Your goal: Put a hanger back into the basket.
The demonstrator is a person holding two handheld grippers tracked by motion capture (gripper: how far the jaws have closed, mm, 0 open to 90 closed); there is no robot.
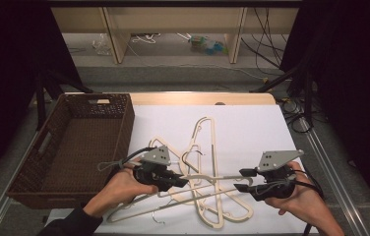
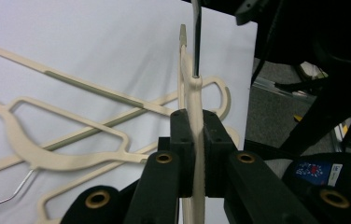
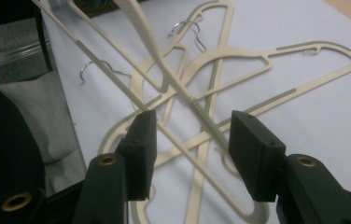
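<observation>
The left gripper (image 2: 194,154) has its jaws clamped on the arm of a cream plastic hanger (image 2: 193,100), lifted edge-on above a tangle of similar cream hangers (image 1: 207,147) on the white-covered bench (image 1: 252,123). The right gripper (image 3: 190,154) has its jaws parted, pads pressing nothing, hanger bars passing between. A brown wicker basket (image 1: 50,169) sits left.

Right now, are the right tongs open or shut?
Open. In the right gripper view the right tongs stand apart, a cream hanger passing between them with a gap on each side; neither pad presses on it.
</observation>
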